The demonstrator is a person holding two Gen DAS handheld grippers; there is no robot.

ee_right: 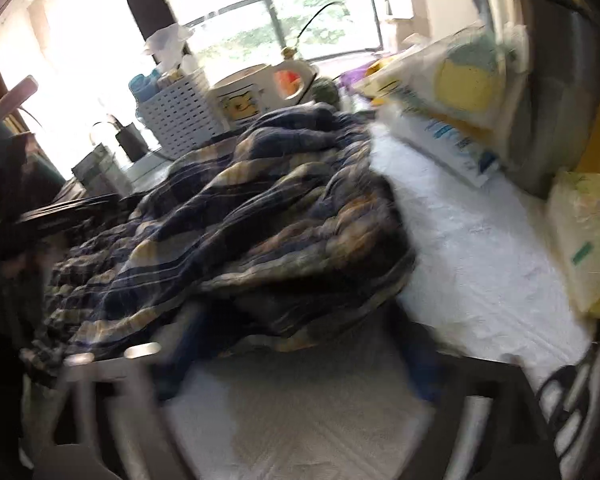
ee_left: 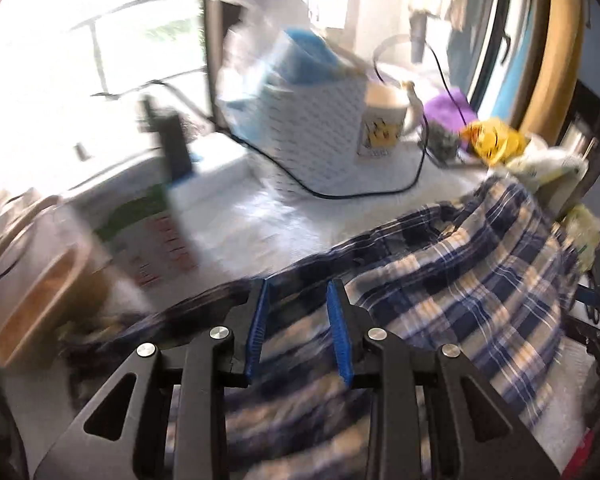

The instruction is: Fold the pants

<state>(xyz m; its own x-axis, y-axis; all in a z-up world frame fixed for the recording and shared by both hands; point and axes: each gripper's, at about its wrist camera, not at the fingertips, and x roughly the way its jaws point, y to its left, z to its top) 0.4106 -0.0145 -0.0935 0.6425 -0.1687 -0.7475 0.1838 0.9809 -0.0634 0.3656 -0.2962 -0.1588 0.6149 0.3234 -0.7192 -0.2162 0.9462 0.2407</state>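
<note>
Both hand-held grippers come into our two views over the plaid pants. Our left gripper shows its two blue pads a modest gap apart, with plaid cloth seen in that gap; whether the pads press on the fabric we cannot tell, since the cloth there is blurred. Our right gripper is heavily smeared, but we can make out its fingers spread wide, with only the white table cover between them and the near hem of the pants just beyond the tips; it has hold of nothing.

The pants lie bunched in a rumpled heap across the middle of the table, reaching toward its far edge. Along that far edge, by the window, we see a white perforated basket, a mug with a yellow print just beside it, and a black cable looping over the cover. At the table's right edge sit packets in white and yellow wrapping. A tan tray rests near the left edge.
</note>
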